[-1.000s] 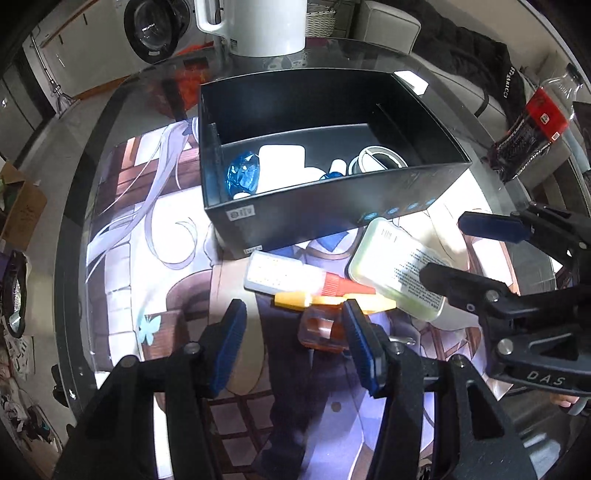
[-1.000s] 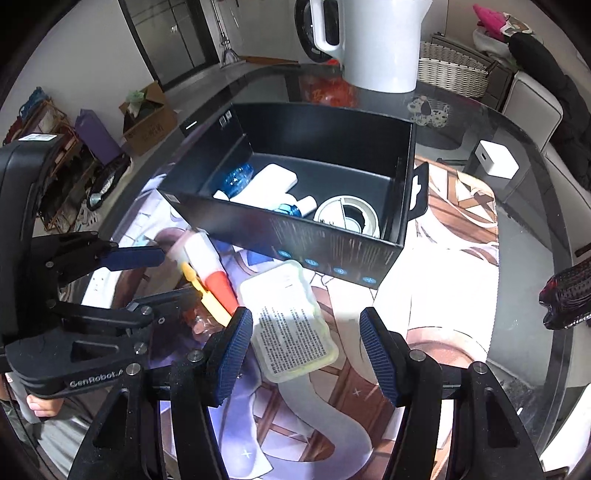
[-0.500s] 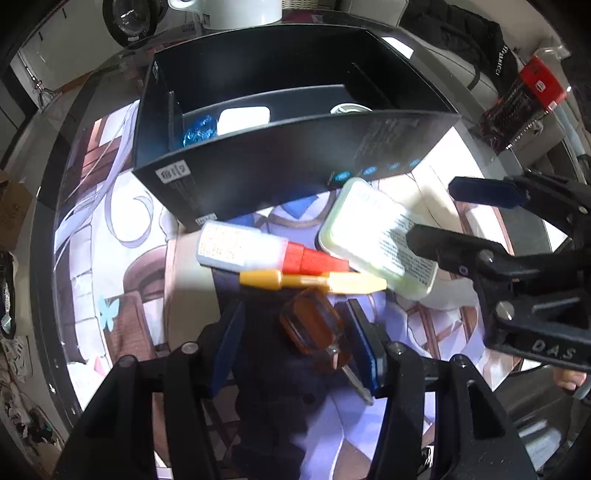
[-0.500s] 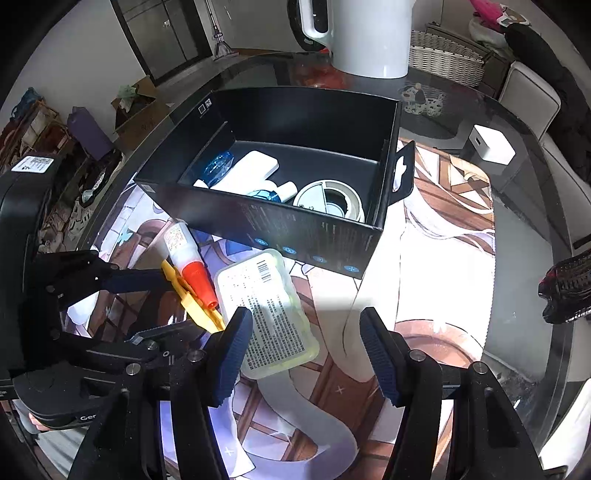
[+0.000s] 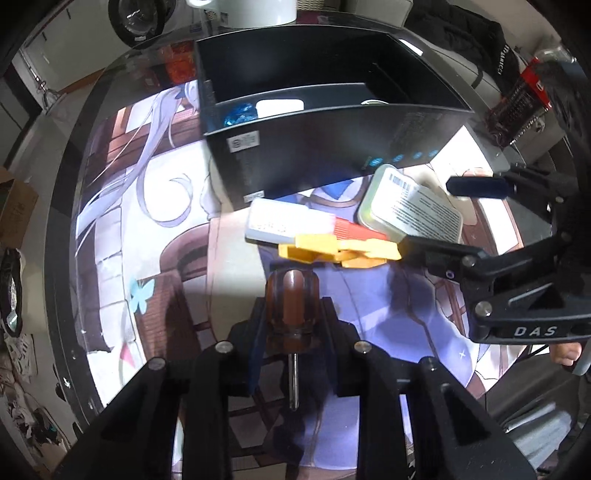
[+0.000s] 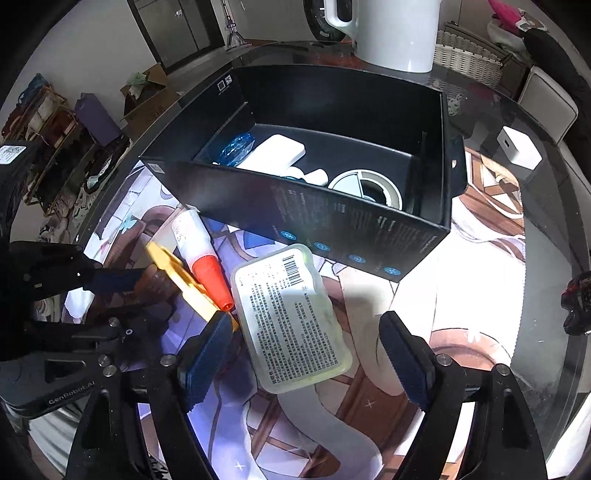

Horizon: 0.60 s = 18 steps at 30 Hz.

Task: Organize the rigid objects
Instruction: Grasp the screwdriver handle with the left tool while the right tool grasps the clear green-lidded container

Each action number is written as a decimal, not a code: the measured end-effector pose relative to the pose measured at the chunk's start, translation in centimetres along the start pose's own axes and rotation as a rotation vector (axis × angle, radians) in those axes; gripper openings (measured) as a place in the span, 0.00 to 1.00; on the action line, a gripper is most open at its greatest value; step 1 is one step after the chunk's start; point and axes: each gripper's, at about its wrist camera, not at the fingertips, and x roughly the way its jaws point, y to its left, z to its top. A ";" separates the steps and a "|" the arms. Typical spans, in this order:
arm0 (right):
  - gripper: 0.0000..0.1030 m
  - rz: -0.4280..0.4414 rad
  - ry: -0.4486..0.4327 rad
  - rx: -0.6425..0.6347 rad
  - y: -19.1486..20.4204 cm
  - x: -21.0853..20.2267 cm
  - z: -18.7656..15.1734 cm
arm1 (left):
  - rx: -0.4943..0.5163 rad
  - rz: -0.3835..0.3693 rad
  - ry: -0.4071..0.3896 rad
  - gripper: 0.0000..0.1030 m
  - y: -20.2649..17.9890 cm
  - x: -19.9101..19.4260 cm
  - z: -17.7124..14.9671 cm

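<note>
A brown-handled screwdriver (image 5: 293, 295) is sitting low centre of the left view, a yellow clip (image 5: 340, 251), red-capped white tube (image 5: 295, 225) and labelled clear case (image 6: 291, 317) lying before the open black box (image 6: 332, 218).

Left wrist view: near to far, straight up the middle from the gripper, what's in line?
left gripper, jaws closing on the brown screwdriver handle → yellow clip → white tube with red cap → black box → white kettle base at the table's far edge.
</note>
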 end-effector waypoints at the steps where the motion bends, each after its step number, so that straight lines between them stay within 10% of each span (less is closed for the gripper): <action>1: 0.76 -0.004 0.022 0.003 0.0 0.4 0.0 | -0.004 -0.005 0.001 0.25 0.2 0.0 0.0; 8: 0.58 -0.015 0.118 0.152 -1.6 -0.5 -0.8 | -0.007 -0.007 0.002 0.25 0.5 -0.1 -0.1; 18: 0.76 -0.034 0.025 0.079 -1.3 -0.6 0.0 | 0.010 0.013 0.004 0.29 -0.6 0.4 0.4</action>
